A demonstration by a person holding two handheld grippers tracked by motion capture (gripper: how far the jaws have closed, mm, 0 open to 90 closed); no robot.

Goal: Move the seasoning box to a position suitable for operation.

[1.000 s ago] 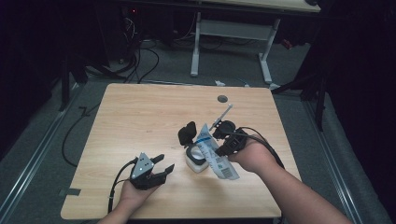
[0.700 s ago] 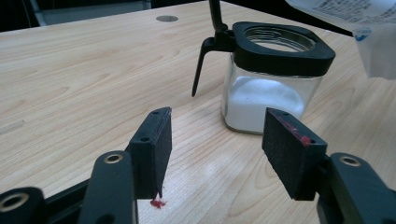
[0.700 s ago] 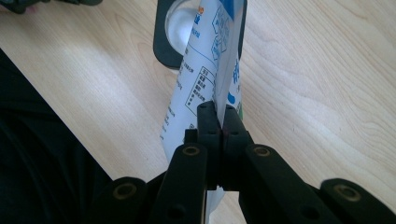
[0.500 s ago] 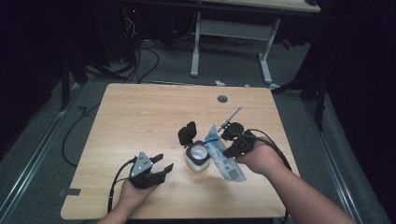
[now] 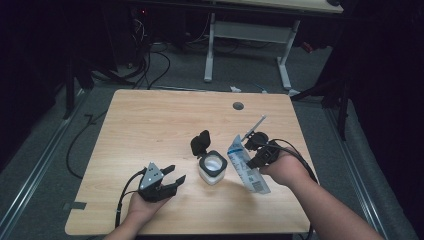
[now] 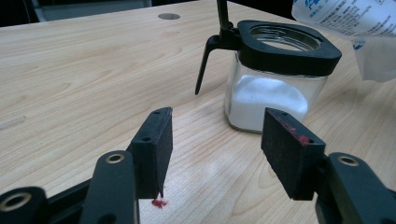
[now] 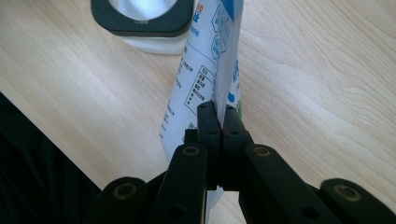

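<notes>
A square glass jar (image 5: 212, 169) with a black rim holds white powder and stands mid-table, its flip lid (image 5: 201, 143) raised behind it. Right of the jar, my right gripper (image 5: 254, 159) is shut on a white and blue printed pouch (image 5: 246, 170), which hangs tilted beside the jar. In the right gripper view the jaws (image 7: 220, 114) pinch the pouch (image 7: 205, 70) edge-on, with the jar (image 7: 140, 18) beyond. My left gripper (image 5: 175, 174) rests open near the front edge, left of the jar. Its pads (image 6: 217, 135) point at the jar (image 6: 273, 88) with nothing between them, and the pouch (image 6: 345, 18) is at the upper right.
The wooden table (image 5: 150, 120) has a round cable hole (image 5: 238, 106) near its far edge. Its front edge lies just behind both hands. Beyond the table stand a white-legged desk (image 5: 250, 45) and floor cables (image 5: 150, 65).
My right gripper has carried the pouch to the right and a little down, off the jar's mouth, so the jar's opening now shows. The left gripper has stayed put.
</notes>
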